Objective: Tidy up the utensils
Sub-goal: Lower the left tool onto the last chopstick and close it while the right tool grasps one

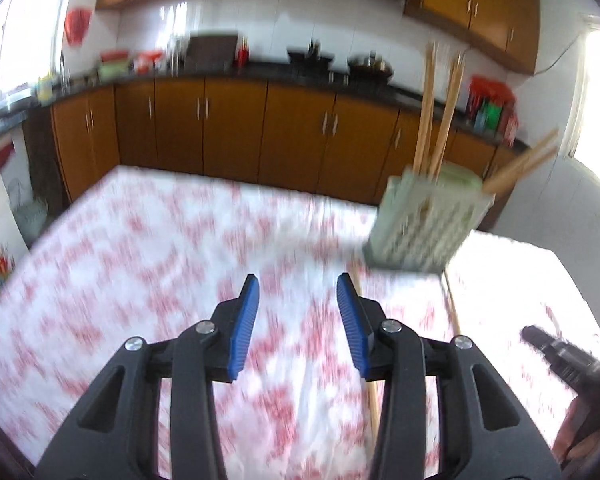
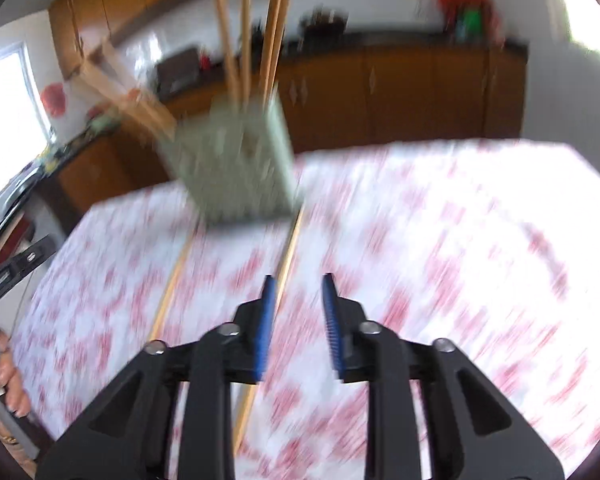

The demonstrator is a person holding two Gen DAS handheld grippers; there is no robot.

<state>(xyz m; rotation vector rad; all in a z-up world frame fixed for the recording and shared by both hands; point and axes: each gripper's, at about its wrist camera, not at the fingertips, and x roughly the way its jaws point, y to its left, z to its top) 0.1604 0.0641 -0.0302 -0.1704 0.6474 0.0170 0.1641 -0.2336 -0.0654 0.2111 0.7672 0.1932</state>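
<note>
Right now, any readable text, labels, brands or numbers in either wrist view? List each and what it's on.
None readable; both views are motion-blurred.
Colourful packages on the counter: any print too blurred to read.
Utensil holder: no lettering visible.
Tablecloth: red pattern only, no words.

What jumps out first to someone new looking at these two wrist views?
The pale green holder bristling with wooden chopsticks, standing at the far side of the red-and-white tablecloth. Then two loose chopsticks lying on the cloth in front of it, beside the open blue-padded right gripper.
</note>
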